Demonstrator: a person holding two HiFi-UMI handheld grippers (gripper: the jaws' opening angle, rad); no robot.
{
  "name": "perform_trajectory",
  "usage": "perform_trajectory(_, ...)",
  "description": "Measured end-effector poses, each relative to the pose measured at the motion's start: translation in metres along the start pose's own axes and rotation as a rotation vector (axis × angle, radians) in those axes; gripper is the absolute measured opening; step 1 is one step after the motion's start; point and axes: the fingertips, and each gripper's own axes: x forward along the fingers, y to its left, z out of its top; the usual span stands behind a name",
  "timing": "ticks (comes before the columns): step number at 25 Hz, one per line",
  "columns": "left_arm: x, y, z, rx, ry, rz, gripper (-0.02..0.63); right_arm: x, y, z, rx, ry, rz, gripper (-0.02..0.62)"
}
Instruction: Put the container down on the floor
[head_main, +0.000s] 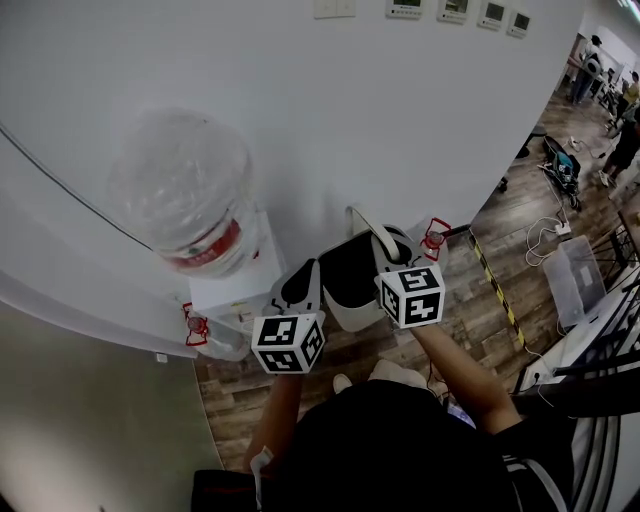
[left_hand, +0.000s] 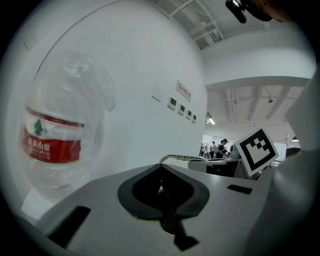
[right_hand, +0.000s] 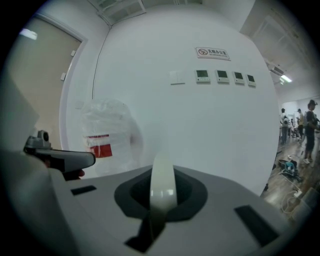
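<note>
Container (head_main: 352, 318) handle (right_hand: 162, 175) pinched by right tongs (right_hand: 161, 199); left tongs (left_hand: 162, 196) pressed together beside it

The head view looks steeply down from above the person onto the left gripper (head_main: 303, 275), the right gripper (head_main: 392, 243) and the wooden floor (head_main: 480, 310). Each gripper view sits low behind its own jaws, facing nearly level toward the white wall (head_main: 400, 120). All three share the water bottle (head_main: 190, 195).

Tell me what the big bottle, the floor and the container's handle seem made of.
The bottle: clear plastic, seemingly under crinkled film, red label. The floor: brown wood-grain planks, real or laminate unclear. The handle: smooth glossy white band, likely plastic.
</note>
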Motion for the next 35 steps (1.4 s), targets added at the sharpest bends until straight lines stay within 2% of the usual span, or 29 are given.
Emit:
perform_trajectory(11, 0.049, -0.006, -0.007, -0.004, 0.049, -0.006, 0.014, 0.03, -0.036, -0.007, 0.03, 0.042, 0.014, 0.029)
perform_trajectory(28, 0.128, -0.013, -0.045, -0.046, 0.13, 0.069, 0.014, 0.08, -0.091, -0.044, 0.041, 0.136, 0.114, 0.031)
perform_trajectory(35, 0.156, -0.008, -0.063, -0.085, 0.158, 0.102, 0.014, 0.099, -0.104, -0.072, 0.026, 0.204, 0.135, 0.031)
